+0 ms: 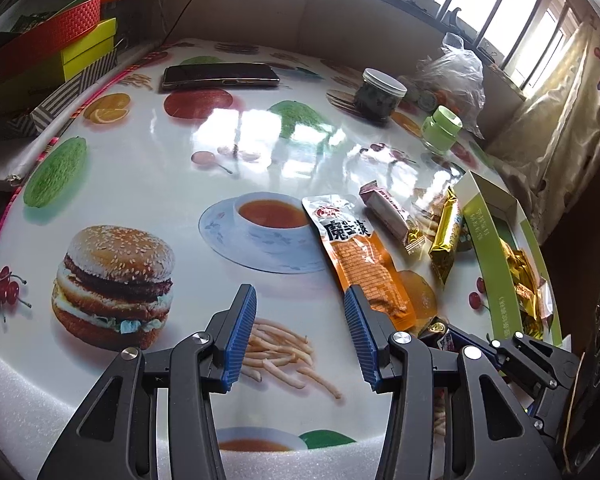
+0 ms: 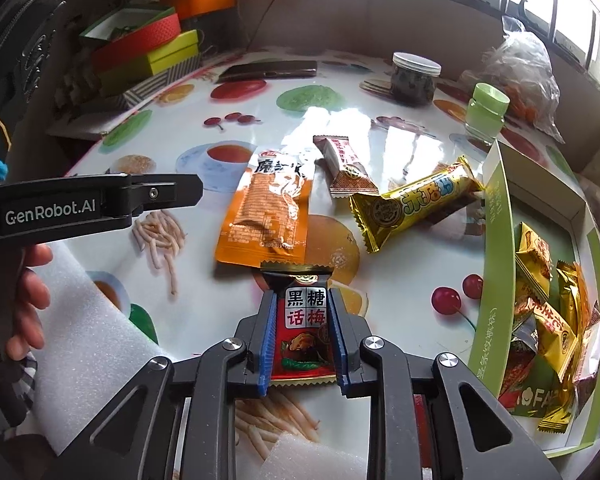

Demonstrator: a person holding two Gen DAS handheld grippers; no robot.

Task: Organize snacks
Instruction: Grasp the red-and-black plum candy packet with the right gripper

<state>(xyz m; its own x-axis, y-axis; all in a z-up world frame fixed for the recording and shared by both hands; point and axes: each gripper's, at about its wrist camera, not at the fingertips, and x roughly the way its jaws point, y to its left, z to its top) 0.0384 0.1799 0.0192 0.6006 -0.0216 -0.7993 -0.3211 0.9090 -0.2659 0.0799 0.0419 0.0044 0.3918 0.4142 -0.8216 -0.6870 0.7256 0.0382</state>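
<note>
One plum packet (image 2: 303,326) pinched in right gripper (image 2: 302,342), long axis along fingers; box (image 2: 496,240) lies right. Left gripper (image 1: 300,336) spread, empty.

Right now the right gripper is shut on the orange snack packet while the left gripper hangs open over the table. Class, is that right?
Not quite. The right gripper is shut on the red and black plum candy packet, not the orange snack packet, which lies free on the table. The right wrist view shows it. The left gripper does hang open.
</note>
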